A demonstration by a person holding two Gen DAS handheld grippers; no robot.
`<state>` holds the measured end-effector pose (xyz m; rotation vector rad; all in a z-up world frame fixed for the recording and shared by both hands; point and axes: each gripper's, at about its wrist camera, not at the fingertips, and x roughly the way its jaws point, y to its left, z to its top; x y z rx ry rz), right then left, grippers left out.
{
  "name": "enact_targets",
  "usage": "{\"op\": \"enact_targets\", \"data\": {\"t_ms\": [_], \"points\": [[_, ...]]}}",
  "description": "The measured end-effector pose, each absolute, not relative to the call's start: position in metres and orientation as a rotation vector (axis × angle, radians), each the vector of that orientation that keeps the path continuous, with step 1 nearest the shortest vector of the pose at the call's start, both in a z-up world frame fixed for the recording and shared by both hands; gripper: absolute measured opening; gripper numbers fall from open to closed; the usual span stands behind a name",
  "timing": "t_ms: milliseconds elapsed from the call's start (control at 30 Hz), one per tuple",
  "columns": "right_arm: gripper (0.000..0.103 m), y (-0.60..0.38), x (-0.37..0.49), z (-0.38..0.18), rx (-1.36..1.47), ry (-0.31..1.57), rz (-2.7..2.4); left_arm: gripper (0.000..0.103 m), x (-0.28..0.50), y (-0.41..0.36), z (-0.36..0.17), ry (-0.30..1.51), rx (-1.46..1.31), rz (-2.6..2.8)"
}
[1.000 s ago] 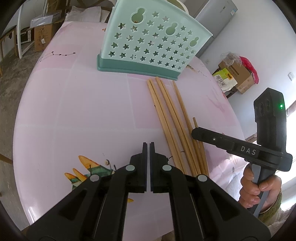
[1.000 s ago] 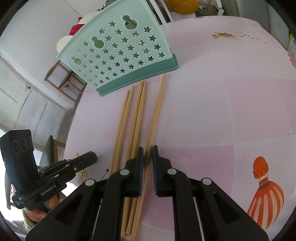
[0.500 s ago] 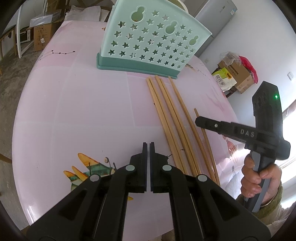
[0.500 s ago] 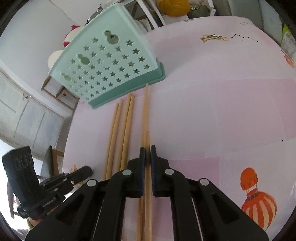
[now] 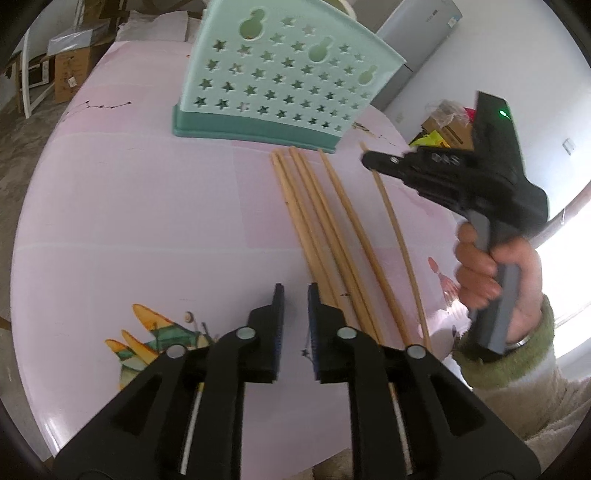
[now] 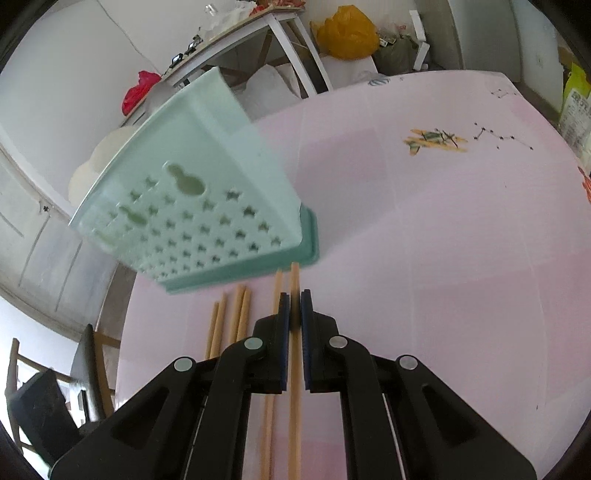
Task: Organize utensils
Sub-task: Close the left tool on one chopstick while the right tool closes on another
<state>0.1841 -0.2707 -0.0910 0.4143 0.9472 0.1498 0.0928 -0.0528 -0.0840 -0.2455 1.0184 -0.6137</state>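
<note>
A mint-green star-perforated utensil basket (image 5: 280, 74) (image 6: 192, 206) stands upright at the far side of the pink round table (image 5: 129, 206). Several wooden chopsticks (image 5: 317, 236) lie side by side in front of it. My right gripper (image 6: 294, 299) (image 5: 369, 162) is shut on one chopstick (image 6: 294, 273) (image 5: 399, 240), its far tip near the basket's base. Another chopstick (image 6: 277, 288) lies just left of it. My left gripper (image 5: 294, 295) hovers near the table's front, left of the chopsticks' near ends. Its jaws are opening and nothing is between them.
A hand in a green cuff (image 5: 487, 266) holds the right gripper. Printed cartoons (image 5: 155, 332) mark the tabletop. Cardboard boxes (image 5: 70, 70), a grey fridge (image 5: 421, 37), a white table with a yellow bag (image 6: 347, 33) and a wooden chair (image 6: 22, 369) surround the table.
The right gripper closed on one chopstick and carried it forward toward the basket, away from the others. The left gripper's jaws have parted a little; that hand stayed in place.
</note>
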Motion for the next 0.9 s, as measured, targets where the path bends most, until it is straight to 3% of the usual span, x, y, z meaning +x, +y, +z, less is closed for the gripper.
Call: {"op": "enact_targets", "data": {"t_ms": [67,167,400,900], "points": [[0.008,-0.274,0.183,-0.091,0.417,0.945,0.142,0.017,0.092,-0.058,-0.082,1.013,-0.239,-0.624],[0.020,-0.280,0.169,-0.091,0.415,0.931,0.118,0.018,0.094,-0.070,-0.079,0.993,-0.200,-0.623],[0.020,-0.290,0.123,-0.094,0.434,0.918,0.087,0.018,0.103,-0.103,-0.075,0.945,-0.028,-0.570],[0.020,-0.279,0.092,-0.094,0.454,0.897,0.141,0.018,0.124,-0.103,-0.072,0.923,-0.005,-0.463]]}}
